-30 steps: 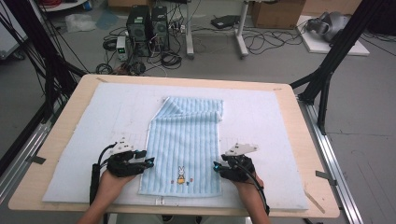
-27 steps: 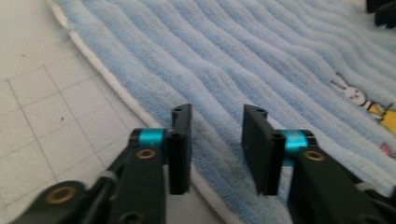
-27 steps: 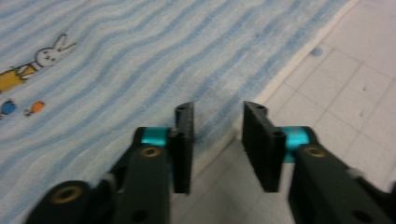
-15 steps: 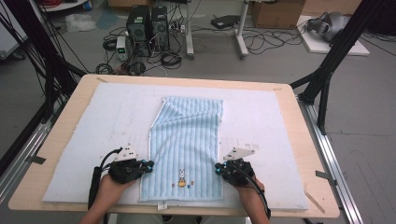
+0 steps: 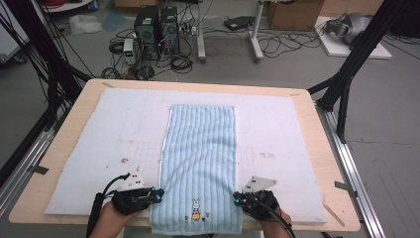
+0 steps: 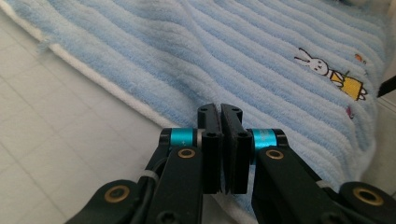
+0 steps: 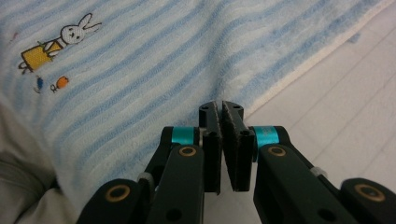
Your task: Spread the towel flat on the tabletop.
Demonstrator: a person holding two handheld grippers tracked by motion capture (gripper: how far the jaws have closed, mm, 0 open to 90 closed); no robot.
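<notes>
Grey workshop floor at the back, strewn with black cables, two dark computer towers (image 5: 157, 27) parked among them. Up front, a pale wooden desk (image 5: 318, 130) topped with a white gridded foam mat (image 5: 104, 139). Laid flat down the middle of the mat, a light blue striped terry towel (image 5: 200, 153), long side running away from the person, far edge well short of the mat's far edge, near edge hanging just over the desk's front. Near that front end, a small embroidered rabbit in a yellow dress (image 5: 196, 210), seen close in the left gripper view too (image 6: 332, 71) and in the right gripper view (image 7: 58, 44). Left black gripper (image 5: 156, 195) low at the towel's left edge near the front corner, jaws pressed together in its own view (image 6: 223, 112), tips over the towel's white border; whether any cloth is pinched between them, cannot tell. Right black gripper (image 5: 237, 199) at the towel's right edge opposite, jaws closed flat against each other (image 7: 222, 108), tips right at the hem where towel meets mat; again, any pinched cloth impossible to make out. Both hands in from the bottom, well apart, towel between them.
</notes>
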